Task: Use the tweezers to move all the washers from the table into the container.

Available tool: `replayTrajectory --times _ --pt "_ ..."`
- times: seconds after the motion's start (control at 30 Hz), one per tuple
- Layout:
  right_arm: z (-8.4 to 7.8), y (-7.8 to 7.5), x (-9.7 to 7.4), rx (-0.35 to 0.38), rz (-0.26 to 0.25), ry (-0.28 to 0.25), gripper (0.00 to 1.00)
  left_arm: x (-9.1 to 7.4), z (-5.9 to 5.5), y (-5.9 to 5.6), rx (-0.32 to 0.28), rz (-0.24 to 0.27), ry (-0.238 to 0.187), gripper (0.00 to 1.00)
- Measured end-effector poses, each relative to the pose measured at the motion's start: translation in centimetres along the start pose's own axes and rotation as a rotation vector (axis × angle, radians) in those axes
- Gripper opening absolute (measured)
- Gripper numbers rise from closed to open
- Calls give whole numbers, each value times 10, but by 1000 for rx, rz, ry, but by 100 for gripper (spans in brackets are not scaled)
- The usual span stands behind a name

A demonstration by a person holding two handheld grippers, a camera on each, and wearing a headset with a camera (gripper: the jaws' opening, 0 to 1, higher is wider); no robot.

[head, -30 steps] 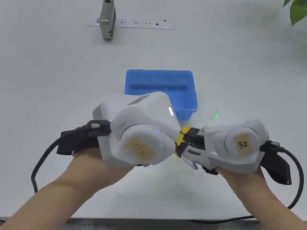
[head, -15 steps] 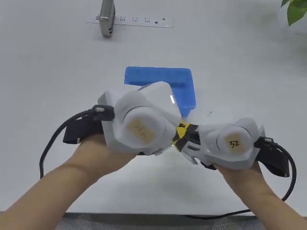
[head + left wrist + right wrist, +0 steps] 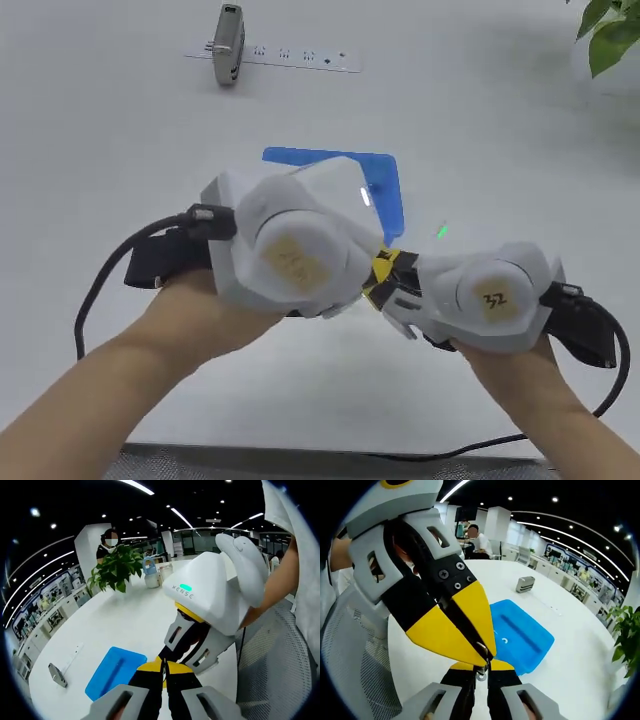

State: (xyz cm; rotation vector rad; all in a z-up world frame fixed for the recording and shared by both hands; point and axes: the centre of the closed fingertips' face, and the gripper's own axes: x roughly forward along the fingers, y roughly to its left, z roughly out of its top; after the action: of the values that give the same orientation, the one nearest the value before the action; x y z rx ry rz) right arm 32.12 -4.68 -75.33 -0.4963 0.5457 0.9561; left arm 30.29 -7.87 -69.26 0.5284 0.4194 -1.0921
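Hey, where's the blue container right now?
In the head view, the blue container sits mid-table, its near-left part hidden behind the left gripper, with the power strip farther back.

The left gripper (image 3: 164, 666) has edged further over the container (image 3: 388, 200).

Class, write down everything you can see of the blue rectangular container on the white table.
The blue rectangular container, plastic by its look, is a shallow open tray with rounded corners and a raised rim. It lies flat on the white table, beyond the left gripper and the right gripper. In the head view the left gripper's white body hides its near left part. In the right gripper view a small pale ring rests on its floor. Neither gripper touches it.
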Motion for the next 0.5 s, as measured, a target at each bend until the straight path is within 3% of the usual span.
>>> replayTrajectory --times 0.3,0.5 --pt "29 -25 -6 -44 -46 -43 4 -9 23 25 43 43 -24 0" --pt "41 -42 0 -72 -62 -55 4 -7 28 43 89 69 -30 0"
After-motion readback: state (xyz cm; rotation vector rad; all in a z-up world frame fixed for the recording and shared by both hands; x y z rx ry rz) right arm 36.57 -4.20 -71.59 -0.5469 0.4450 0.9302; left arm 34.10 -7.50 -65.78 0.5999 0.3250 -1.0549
